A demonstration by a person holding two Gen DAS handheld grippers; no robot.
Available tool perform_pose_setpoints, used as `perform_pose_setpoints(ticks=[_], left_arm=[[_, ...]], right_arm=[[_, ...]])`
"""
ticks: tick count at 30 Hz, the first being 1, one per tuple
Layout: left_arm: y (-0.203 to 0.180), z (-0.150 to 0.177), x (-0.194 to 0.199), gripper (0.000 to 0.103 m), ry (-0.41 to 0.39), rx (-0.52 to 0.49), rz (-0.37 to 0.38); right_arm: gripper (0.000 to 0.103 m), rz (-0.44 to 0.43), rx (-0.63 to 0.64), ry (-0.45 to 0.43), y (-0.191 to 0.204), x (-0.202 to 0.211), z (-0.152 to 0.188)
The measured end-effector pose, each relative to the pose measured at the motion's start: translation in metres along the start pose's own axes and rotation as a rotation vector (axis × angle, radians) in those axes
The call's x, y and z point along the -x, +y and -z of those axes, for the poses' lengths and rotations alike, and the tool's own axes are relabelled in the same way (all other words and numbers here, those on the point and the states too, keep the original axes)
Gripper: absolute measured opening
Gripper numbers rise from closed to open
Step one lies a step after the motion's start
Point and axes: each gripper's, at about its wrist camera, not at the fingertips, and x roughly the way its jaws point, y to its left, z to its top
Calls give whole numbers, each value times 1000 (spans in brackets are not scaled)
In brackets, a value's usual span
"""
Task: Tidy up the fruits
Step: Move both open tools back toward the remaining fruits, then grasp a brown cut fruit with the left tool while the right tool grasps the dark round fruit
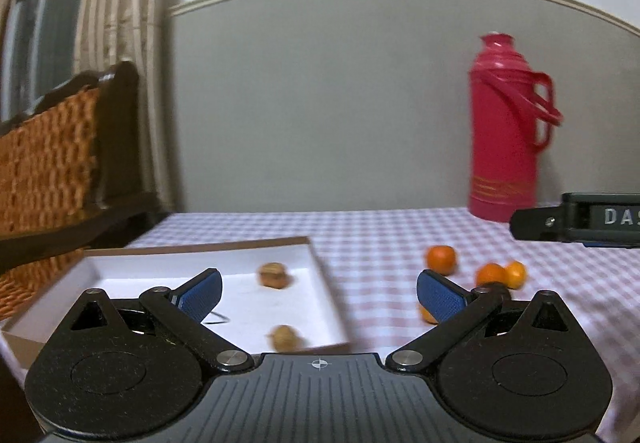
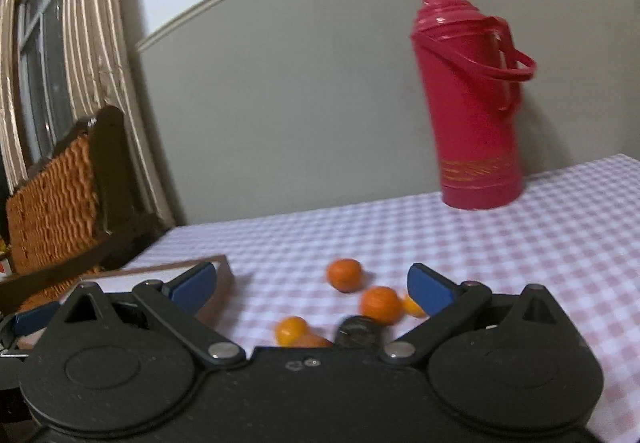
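A shallow white cardboard box [image 1: 316, 263] lies on the checked tablecloth at the left and holds two brown walnuts [image 1: 274, 275] [image 1: 286, 337]. Several small oranges [image 1: 441, 260] lie loose on the cloth to its right. My left gripper [image 1: 320, 293] is open and empty, hovering over the box's right edge. In the right wrist view my right gripper [image 2: 312, 285] is open and empty above the oranges [image 2: 344, 274] [image 2: 381, 304] [image 2: 292, 330], with a dark round fruit [image 2: 358, 331] close to its body. The box corner [image 2: 224, 275] sits by its left finger.
A tall red thermos [image 1: 508, 131] [image 2: 472, 99] stands at the back of the table by the grey wall. A wicker chair [image 1: 52, 159] stands off the table's left side. The right gripper's body [image 1: 580, 219] enters the left wrist view at right.
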Motion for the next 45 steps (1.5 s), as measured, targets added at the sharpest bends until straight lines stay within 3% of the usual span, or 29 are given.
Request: perform_pose_setpoints(ticks=[4,7,10,15,17,21,29,38,45], left_arm=[[-21,2,-6,103,22,-5,45],[-34,3,-11,102,37,-12,62],[-46,4,-17,89,60,-30,88],[-61,8,-24,82,80,-53,100],[-64,9,-28,71,101,-52,113],[-69,11,-34,68,128,-39,126],[-75,14,-43,55,154,-49,127],[-79,17,-51,52,178,-46,141],[-85,19,-58,41,199,-46,161]], right_arm=[[87,44,4,22,-15,7,5],[77,59,3,46,-24,9,8],[67,69,3,76,-31,10,12],[49,77,2,101,-38,10,15],[45,73,2,107,-39,9,15],[37,56,-2,121,-40,7,16],[37,36,-20,142,-39,-2,18],[37,24,-31,165,-36,-18,19],[29,13,-31,189,-32,-33,21]])
